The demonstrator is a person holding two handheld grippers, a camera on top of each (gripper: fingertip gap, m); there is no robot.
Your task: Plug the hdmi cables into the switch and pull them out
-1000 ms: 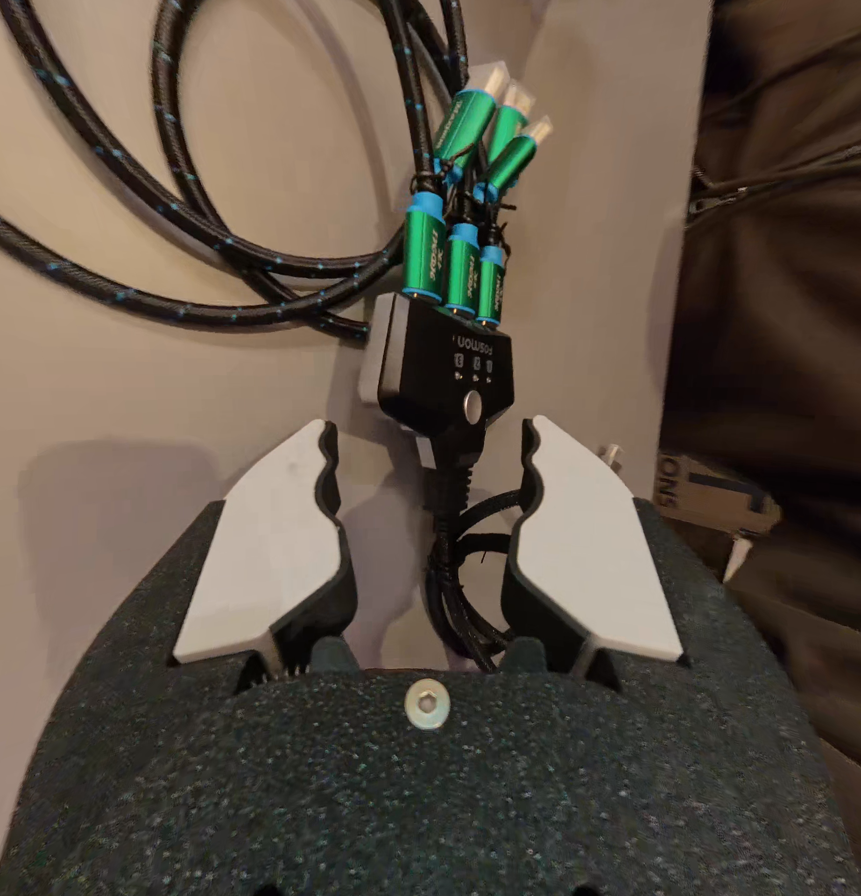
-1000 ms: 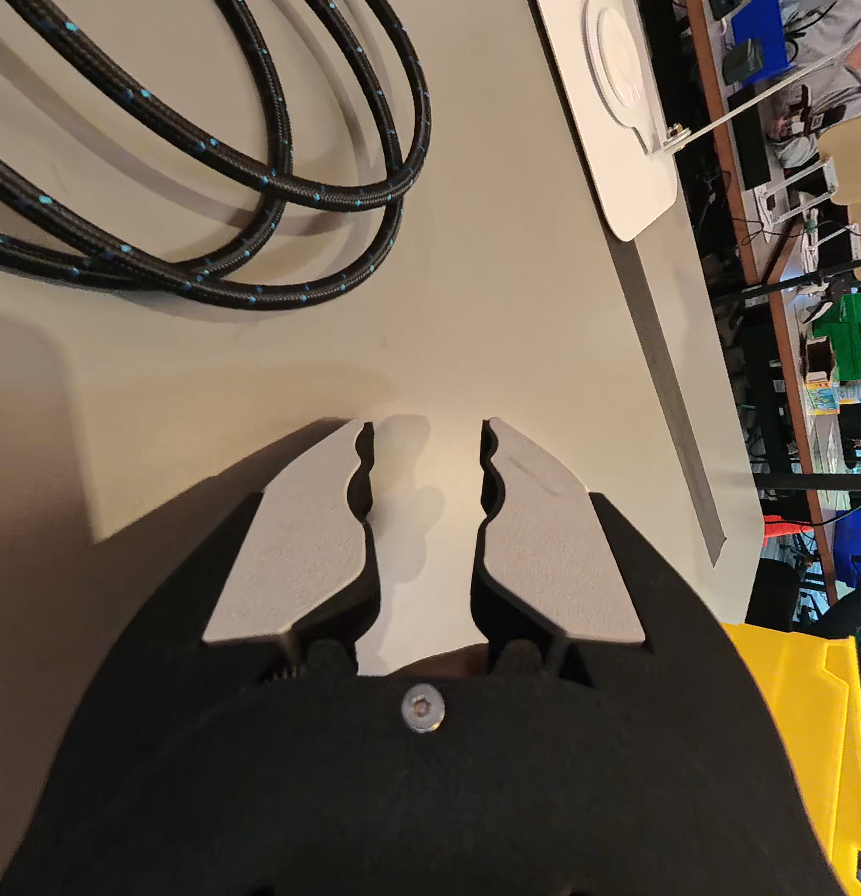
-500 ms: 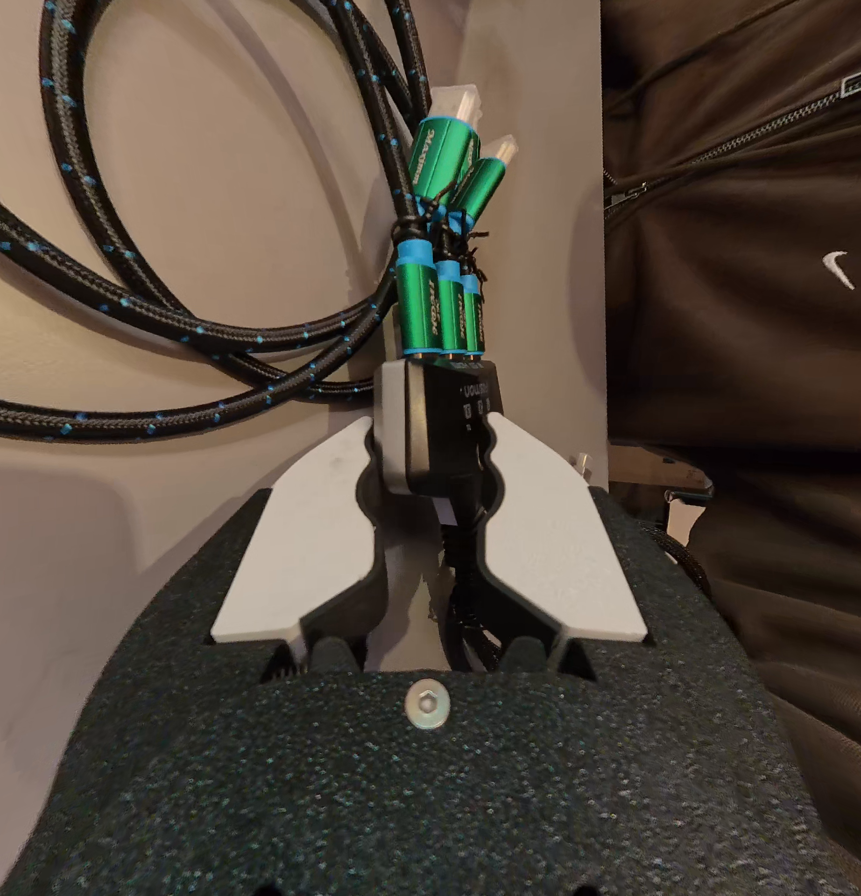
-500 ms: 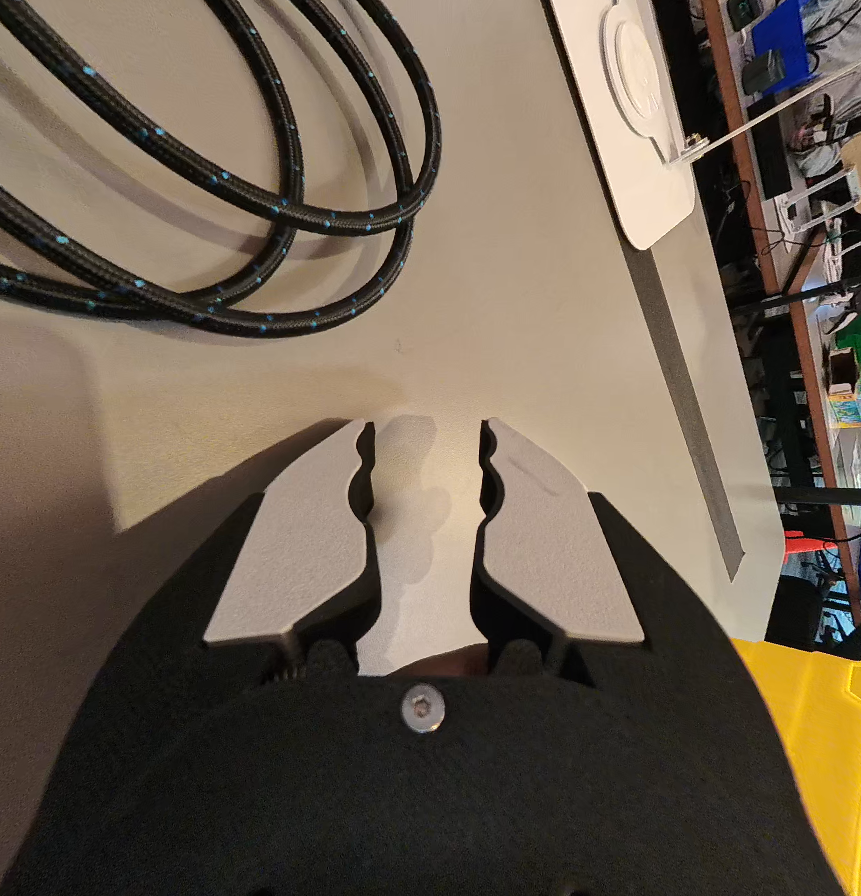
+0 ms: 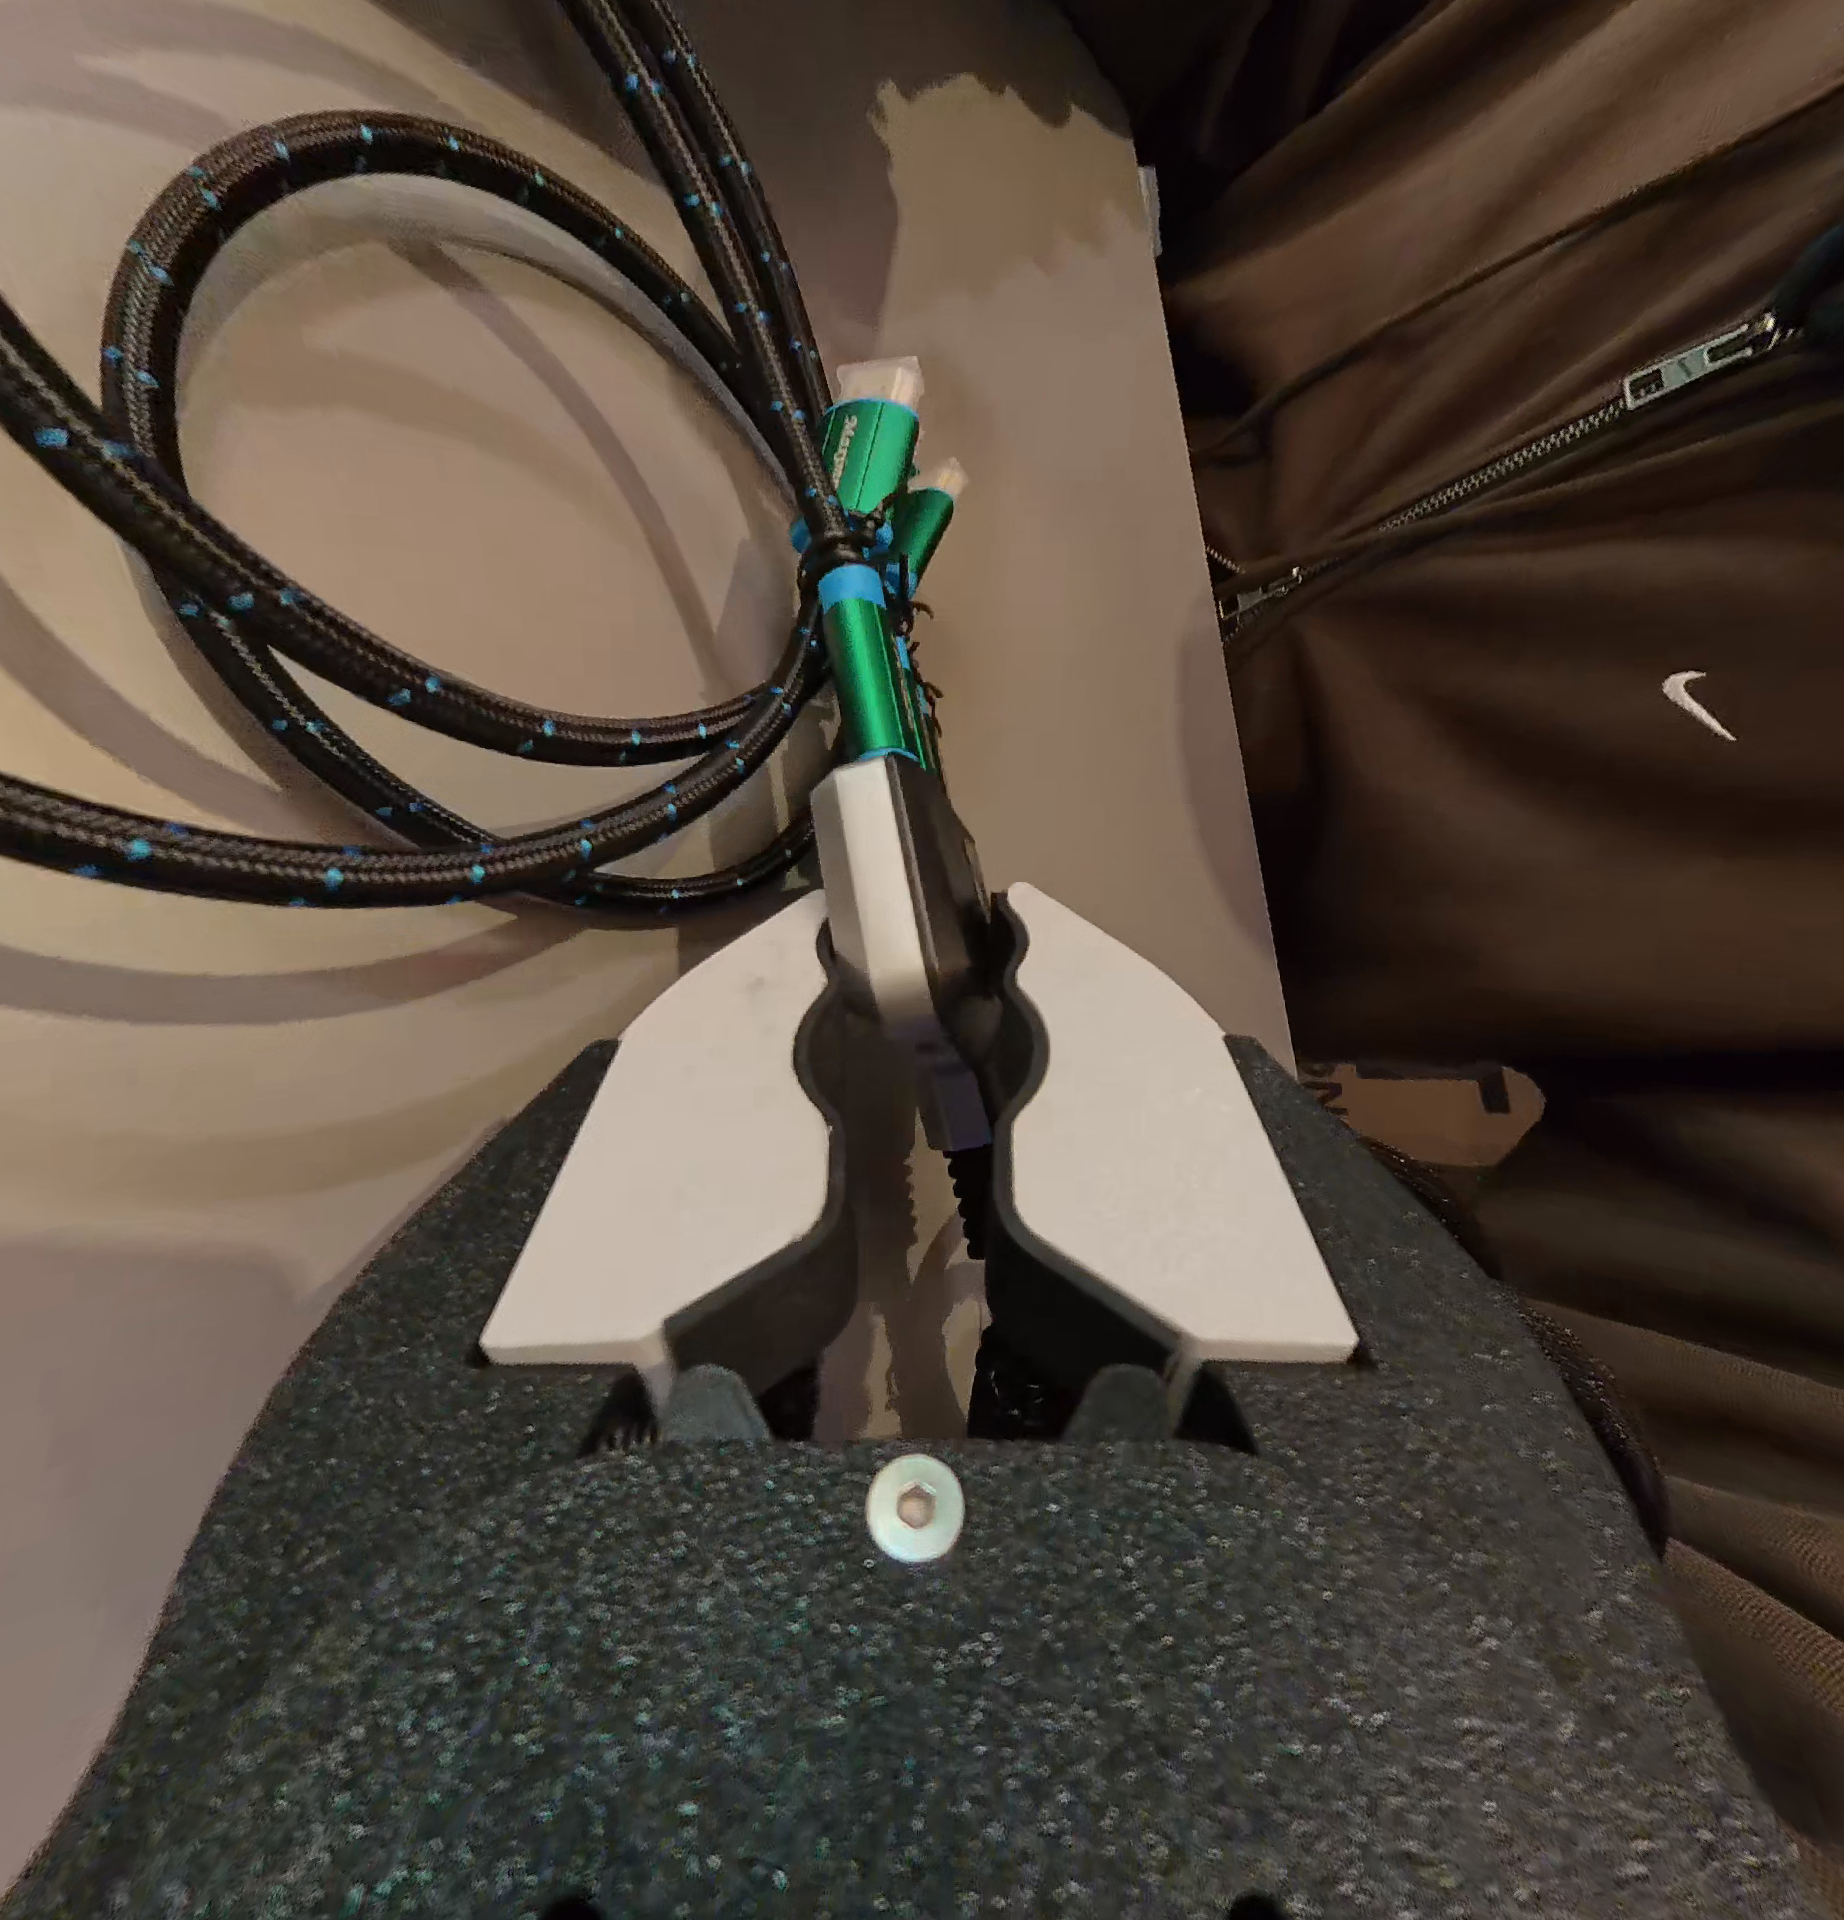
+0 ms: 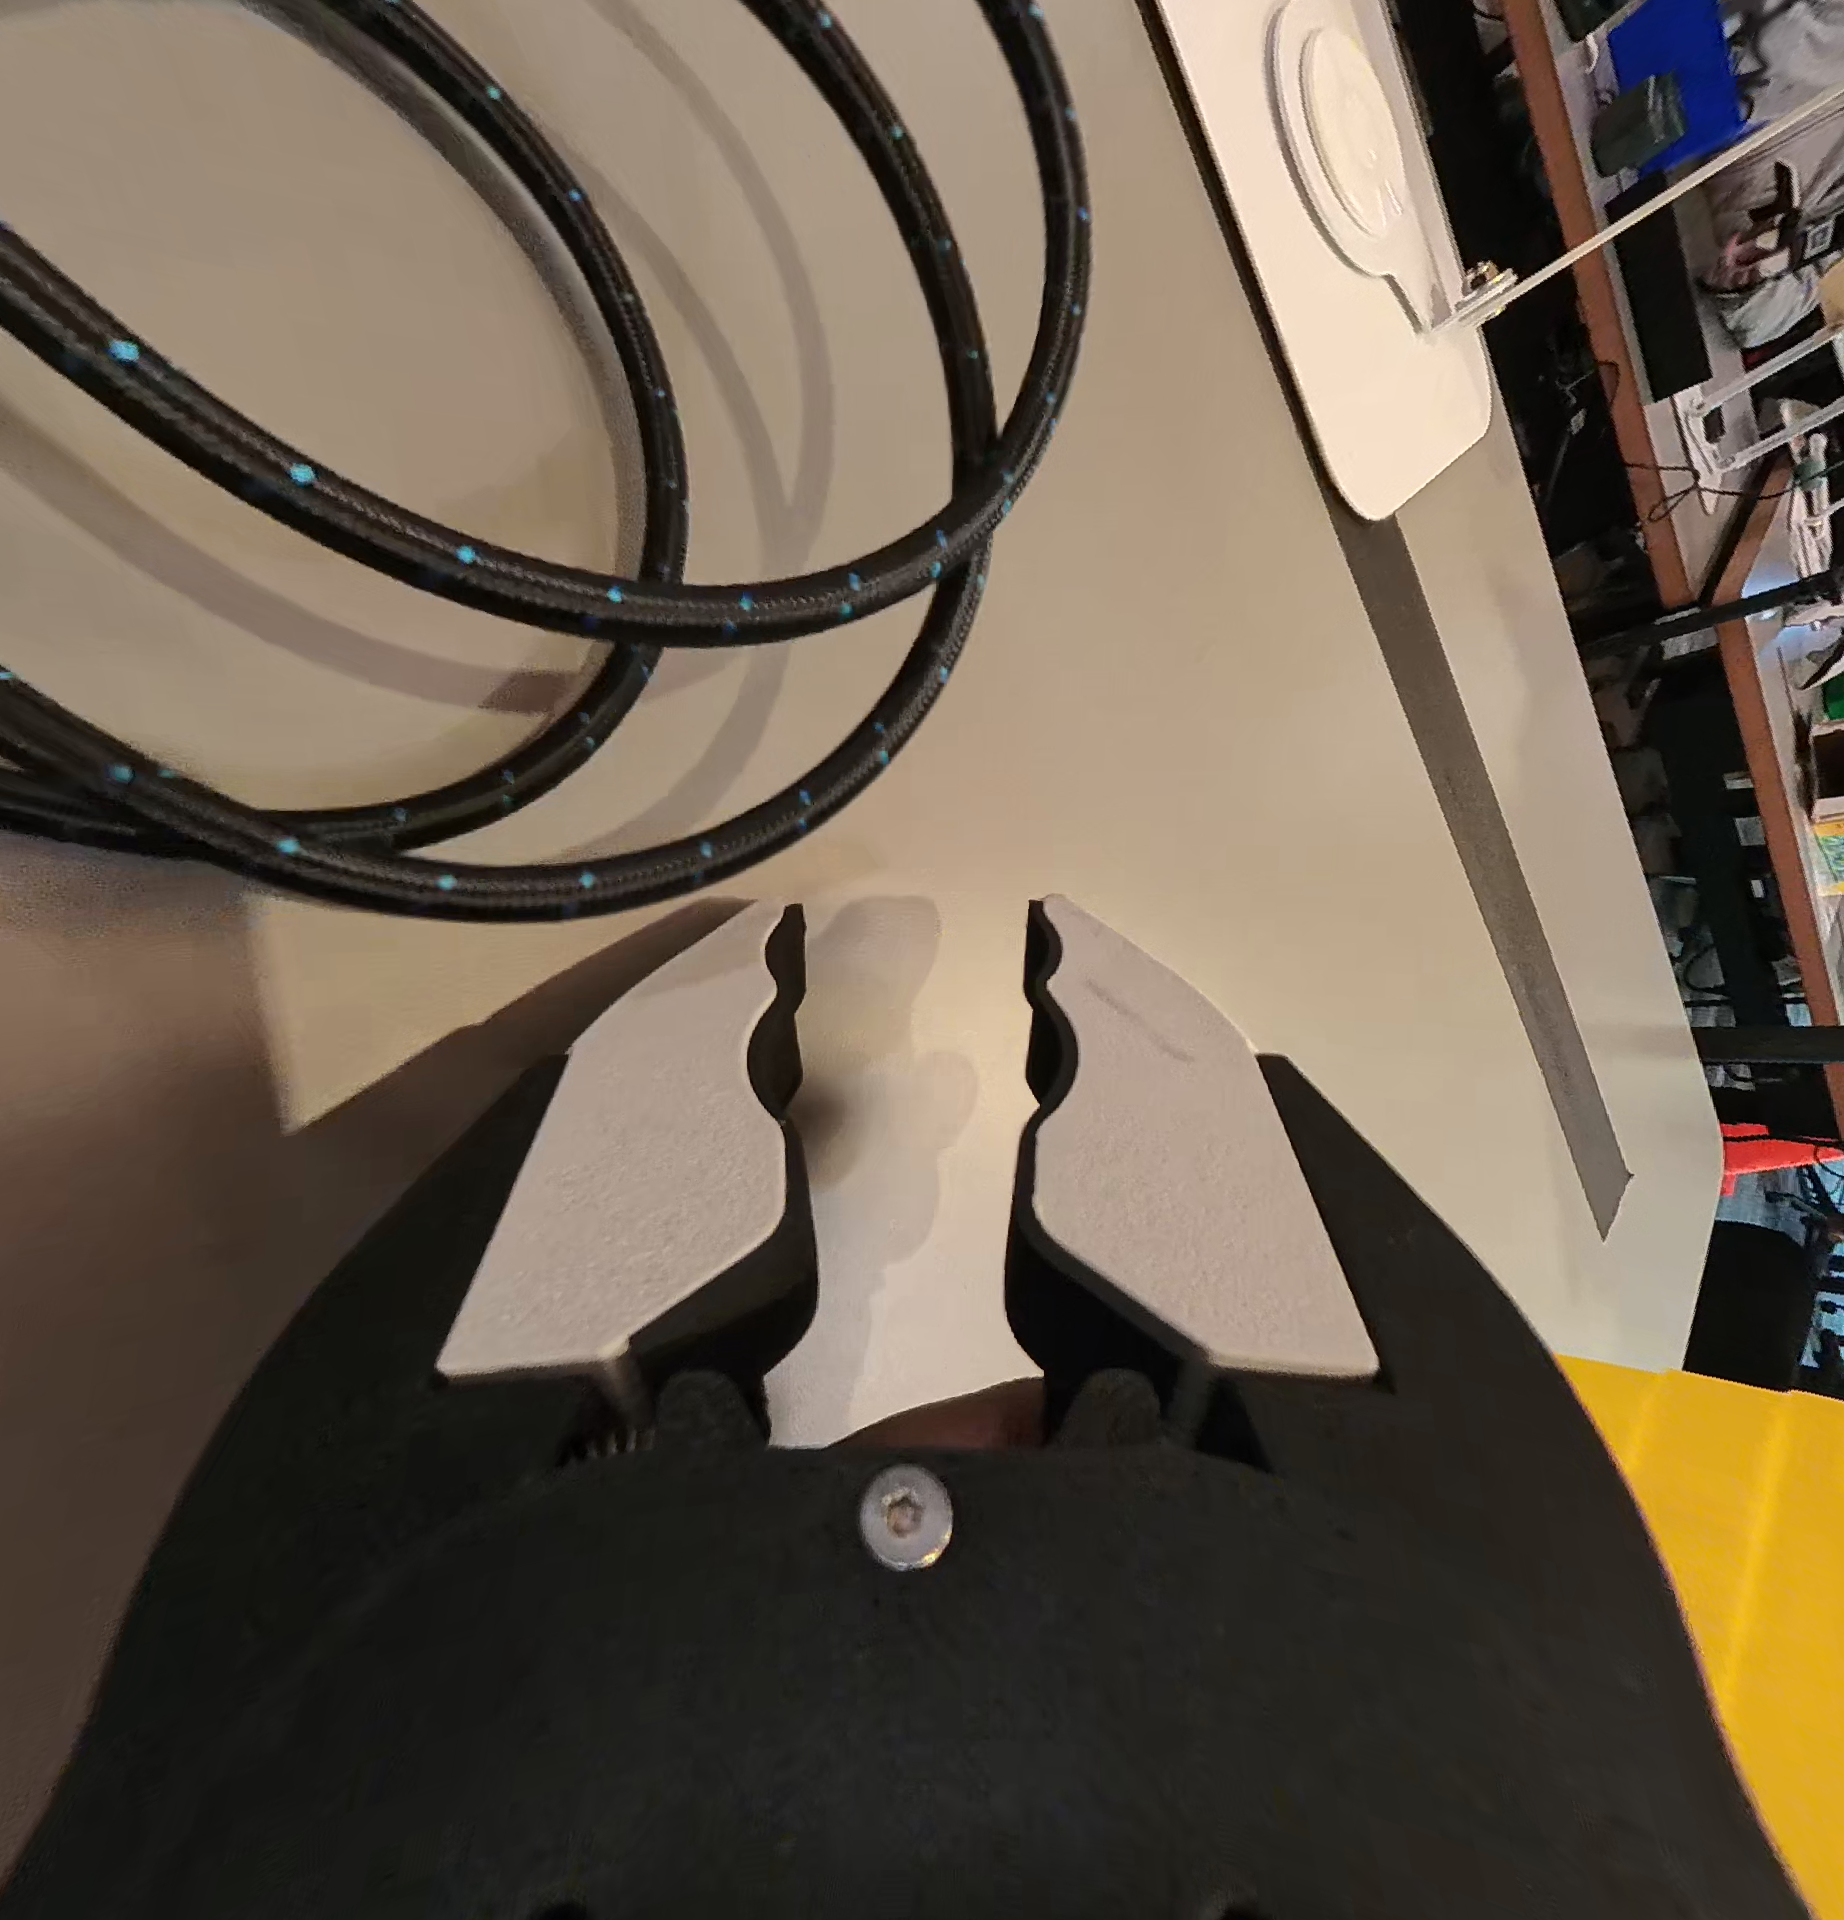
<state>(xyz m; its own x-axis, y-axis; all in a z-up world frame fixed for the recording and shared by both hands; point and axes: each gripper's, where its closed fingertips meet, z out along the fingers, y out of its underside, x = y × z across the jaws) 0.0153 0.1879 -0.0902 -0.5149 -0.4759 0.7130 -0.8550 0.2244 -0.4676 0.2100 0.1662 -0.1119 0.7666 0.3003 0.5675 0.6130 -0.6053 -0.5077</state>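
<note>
A pale beige surface (image 6: 1157, 727) is seen in both views. Loops of black braided cable with blue flecks (image 6: 606, 613) are spread over its left part, one strand overlapping another; in the left wrist view the same cables (image 5: 305, 634) are seen coiled on the surface (image 5: 461, 1091). At the far right of the surface a flat white plate with a raised round disc (image 6: 1365, 239) lies close to the edge. A dark grey strip (image 6: 1479, 831) is seen running along the surface near that edge. Whether the strip is raised or flush cannot be told.
</note>
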